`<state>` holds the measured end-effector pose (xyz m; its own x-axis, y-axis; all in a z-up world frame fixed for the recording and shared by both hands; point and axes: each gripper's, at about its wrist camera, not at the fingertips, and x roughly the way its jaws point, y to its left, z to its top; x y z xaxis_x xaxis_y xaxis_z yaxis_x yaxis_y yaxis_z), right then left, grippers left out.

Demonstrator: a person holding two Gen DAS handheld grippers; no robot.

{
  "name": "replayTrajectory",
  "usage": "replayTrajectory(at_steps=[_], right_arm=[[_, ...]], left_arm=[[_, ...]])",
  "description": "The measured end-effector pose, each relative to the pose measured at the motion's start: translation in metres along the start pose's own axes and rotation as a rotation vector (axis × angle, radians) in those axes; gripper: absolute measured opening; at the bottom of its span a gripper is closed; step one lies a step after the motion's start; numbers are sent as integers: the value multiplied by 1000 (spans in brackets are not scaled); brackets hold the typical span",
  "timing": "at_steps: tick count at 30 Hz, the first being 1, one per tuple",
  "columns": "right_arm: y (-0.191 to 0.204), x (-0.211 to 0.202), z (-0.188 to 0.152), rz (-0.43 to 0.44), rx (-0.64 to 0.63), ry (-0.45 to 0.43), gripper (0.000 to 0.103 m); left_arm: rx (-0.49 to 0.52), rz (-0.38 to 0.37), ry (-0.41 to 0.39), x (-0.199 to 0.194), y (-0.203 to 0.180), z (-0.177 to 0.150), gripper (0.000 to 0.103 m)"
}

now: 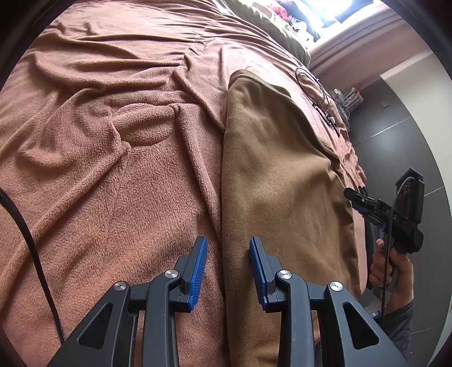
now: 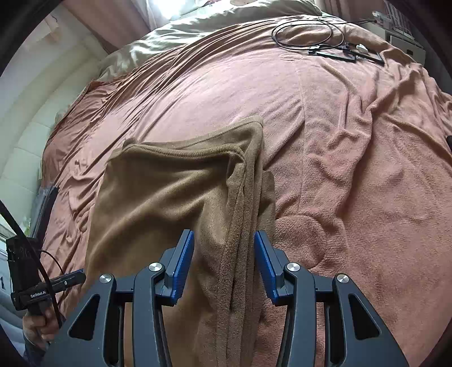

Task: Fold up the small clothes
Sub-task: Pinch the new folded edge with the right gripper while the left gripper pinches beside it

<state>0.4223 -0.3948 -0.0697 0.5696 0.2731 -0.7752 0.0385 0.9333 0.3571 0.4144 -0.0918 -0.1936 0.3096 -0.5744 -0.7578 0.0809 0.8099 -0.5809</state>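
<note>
A brown fleece garment [image 2: 169, 197] lay folded lengthwise on the bed, spread over a pink blanket [image 2: 339, 141] that covered most of the mattress. Its layered edges were stacked along one long side, and its far end showed a hemmed corner.

The right gripper [image 2: 224, 262] hung over the near end of that stacked edge. Its jaws stood partly apart, with the folded edge running between the blue pads [image 2: 183, 265], which did not press on the cloth. The left gripper [image 1: 228, 268] hovered over the garment's other long side, where the brown cloth [image 1: 282, 183] met the blanket [image 1: 113, 141]. Its jaws were also partly apart and held nothing, one pad over the blanket and one over the garment.

In the left wrist view, a hand [image 1: 392, 271] gripped the handle of the right gripper [image 1: 364, 203] beside the bed. In the right wrist view, the other hand [image 2: 39, 324] held the left gripper [image 2: 76, 278] at the garment's edge.

A coiled black cable [image 2: 308, 34] and a small flat device lay on the blanket's far side, well apart from the garment. A pale green pillow [image 2: 212, 25] lay beyond the blanket.
</note>
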Motion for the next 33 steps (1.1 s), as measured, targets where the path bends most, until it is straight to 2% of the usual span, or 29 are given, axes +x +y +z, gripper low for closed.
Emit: replayTrajectory(at_steps=[3,5,6,7,10,15,17,20,25,28,33], right_arm=[[-8,5,3,19,35,5,42],[-12,6,4,41,54,-1,29],[-13,6,3,40,59,-2,16],[-16,5,3,38,65,-2,9],[-26,2,2,38,87,-13,5],[-29,2,-9,20,108,-13,4],[-30,0,-12,10,107,-12,5],[-28,-12,-16,16,121,-15,17],[-25,-35,-35,57,105,-19,49],[-19,-44,-52,84,77,9,52],[-18,-48,-85,64,54,63,52]], left_arm=[[-2,7,8,0,-1,-2,32],[0,13,8,0,-2,-3,32],[2,18,8,0,-2,-4,32],[4,24,9,0,-2,-4,32],[14,36,11,1,-5,-6,32],[13,49,15,9,-15,-8,32],[12,51,14,9,-16,-9,32],[10,45,18,8,-16,-13,32],[-14,16,26,5,-11,-20,32],[-33,-2,33,1,-9,-27,32],[-41,-25,40,-4,-9,-46,32]])
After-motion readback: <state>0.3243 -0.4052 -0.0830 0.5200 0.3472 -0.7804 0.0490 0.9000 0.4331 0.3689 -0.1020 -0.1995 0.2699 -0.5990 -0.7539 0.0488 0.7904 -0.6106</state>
